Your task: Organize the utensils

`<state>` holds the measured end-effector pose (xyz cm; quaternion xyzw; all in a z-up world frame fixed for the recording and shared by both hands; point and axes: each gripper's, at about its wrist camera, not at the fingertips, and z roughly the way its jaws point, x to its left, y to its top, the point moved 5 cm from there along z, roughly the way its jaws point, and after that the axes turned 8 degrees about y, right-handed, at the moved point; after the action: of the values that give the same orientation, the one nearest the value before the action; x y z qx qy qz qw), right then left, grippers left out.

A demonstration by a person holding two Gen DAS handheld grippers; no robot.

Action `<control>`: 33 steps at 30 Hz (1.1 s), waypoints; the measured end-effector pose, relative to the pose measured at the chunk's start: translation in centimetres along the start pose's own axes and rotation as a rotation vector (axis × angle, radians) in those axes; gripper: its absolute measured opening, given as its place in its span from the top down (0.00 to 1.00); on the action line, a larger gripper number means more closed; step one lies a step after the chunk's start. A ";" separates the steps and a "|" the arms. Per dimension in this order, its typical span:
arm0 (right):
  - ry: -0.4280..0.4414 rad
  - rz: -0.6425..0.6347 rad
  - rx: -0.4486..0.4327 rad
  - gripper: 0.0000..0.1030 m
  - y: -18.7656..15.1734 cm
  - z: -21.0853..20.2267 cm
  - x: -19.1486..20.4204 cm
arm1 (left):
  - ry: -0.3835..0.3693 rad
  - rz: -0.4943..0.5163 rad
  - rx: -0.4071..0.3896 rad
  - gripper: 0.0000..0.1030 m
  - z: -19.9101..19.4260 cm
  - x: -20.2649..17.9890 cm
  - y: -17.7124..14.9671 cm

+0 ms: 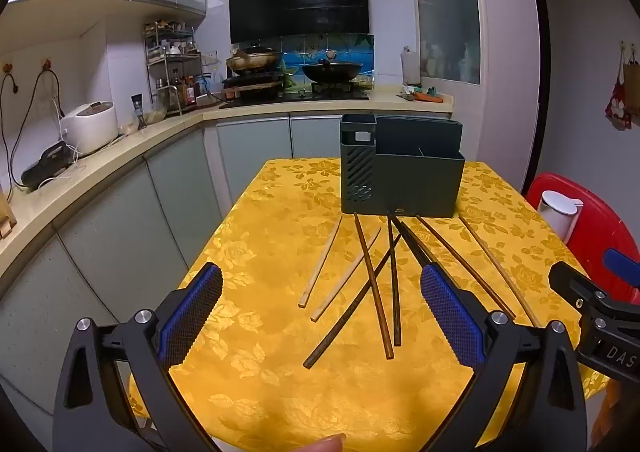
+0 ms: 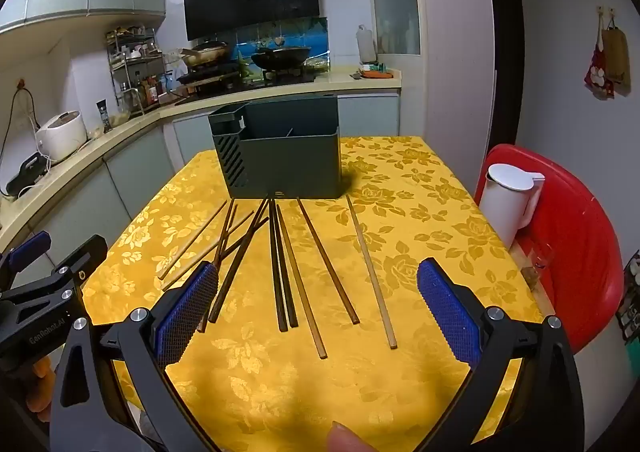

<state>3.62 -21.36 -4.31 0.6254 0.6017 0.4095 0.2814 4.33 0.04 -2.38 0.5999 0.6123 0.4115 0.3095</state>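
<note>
loose chopsticks [image 2: 280, 264] are fanned out on the yellow tablecloth [image 2: 420, 212], their far tips just before the dark utensil holder [image 2: 288, 156]. above the near edge, the left gripper [image 1: 320, 316] and right gripper [image 2: 316, 312] are held wide open, nothing gripped.

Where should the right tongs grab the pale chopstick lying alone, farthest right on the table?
Grip the pale chopstick near its middle, coming down from above with the open right tongs straddling it crosswise. It lies flat on the tablecloth, clear of the others, so both pads fit.
</note>
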 end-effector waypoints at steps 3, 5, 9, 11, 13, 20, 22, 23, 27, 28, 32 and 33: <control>-0.004 -0.002 -0.002 0.06 0.0 -0.1 0.1 | 0.003 0.006 0.002 0.07 0.0 -0.1 0.0; -0.005 -0.003 0.000 0.06 0.0 -0.1 0.2 | 0.003 0.008 0.004 0.07 0.0 -0.2 0.0; -0.004 -0.005 -0.005 0.06 0.5 -0.3 0.4 | -0.001 0.004 0.008 0.07 0.0 -0.3 -0.2; -0.003 -0.004 -0.007 0.06 0.8 -0.5 0.6 | -0.004 0.003 0.006 0.07 0.0 -0.5 -0.1; 0.000 -0.004 -0.009 0.06 0.8 -0.6 0.7 | -0.003 0.003 0.007 0.07 -0.1 -0.6 0.0; 0.004 -0.021 -0.026 0.06 0.9 -0.8 1.0 | -0.003 -0.004 0.000 0.07 -0.7 -0.1 0.6; 0.005 -0.022 -0.027 0.06 0.9 -0.8 1.1 | -0.002 -0.005 -0.001 0.07 -0.7 0.0 0.6; 0.004 -0.022 -0.028 0.06 0.8 -0.8 1.1 | -0.001 -0.006 -0.002 0.07 -0.7 0.0 0.7; 0.007 -0.025 -0.027 0.06 0.8 -0.8 1.2 | -0.002 -0.008 -0.002 0.07 -0.7 0.0 0.7; 0.009 -0.027 -0.026 0.06 0.8 -0.8 1.3 | -0.003 -0.009 -0.001 0.07 -0.7 0.0 0.7; 0.015 -0.034 -0.024 0.06 0.8 -0.9 1.4 | -0.002 -0.009 -0.004 0.07 -0.8 0.0 0.7; 0.016 -0.036 -0.025 0.06 0.8 -0.9 1.5 | -0.002 -0.008 -0.004 0.07 -0.7 0.0 0.7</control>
<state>3.14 -20.14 -2.94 0.6078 0.6098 0.4168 0.2916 4.03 -0.11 -1.41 0.5971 0.6138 0.4108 0.3129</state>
